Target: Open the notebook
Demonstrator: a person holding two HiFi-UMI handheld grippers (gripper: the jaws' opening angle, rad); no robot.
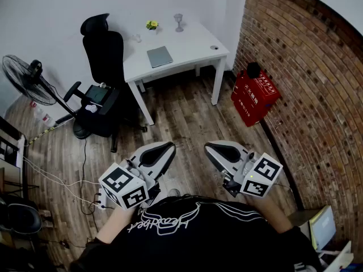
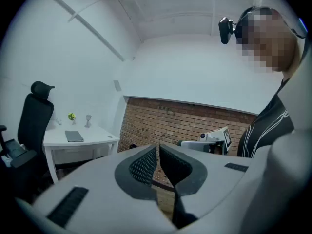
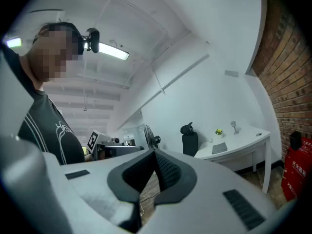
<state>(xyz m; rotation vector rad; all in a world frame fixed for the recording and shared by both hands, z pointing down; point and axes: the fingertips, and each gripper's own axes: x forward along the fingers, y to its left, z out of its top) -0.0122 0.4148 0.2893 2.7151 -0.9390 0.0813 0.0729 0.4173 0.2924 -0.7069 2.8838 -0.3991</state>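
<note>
A closed grey notebook (image 1: pixel 159 56) lies flat on the white table (image 1: pixel 193 44) at the far side of the room. It also shows small in the left gripper view, notebook (image 2: pixel 74 136), and in the right gripper view, notebook (image 3: pixel 219 148). Both grippers are held close to the person's chest, far from the table. My left gripper (image 1: pixel 164 148) is shut, with nothing between its pads (image 2: pixel 145 164). Beside it, my right gripper (image 1: pixel 212 147) is shut and empty too, pads (image 3: pixel 166 169) touching at the tips. The two grippers point roughly level and towards each other.
A black office chair (image 1: pixel 105 55) stands left of the table, with a floor fan (image 1: pixel 25 78) further left. A small plant (image 1: pixel 151 25) and a glass goblet (image 1: pixel 178 21) stand on the table. Red boxes (image 1: pixel 254 95) sit against the brick wall (image 1: pixel 306 67). Cables (image 1: pixel 62 180) trail on the wooden floor.
</note>
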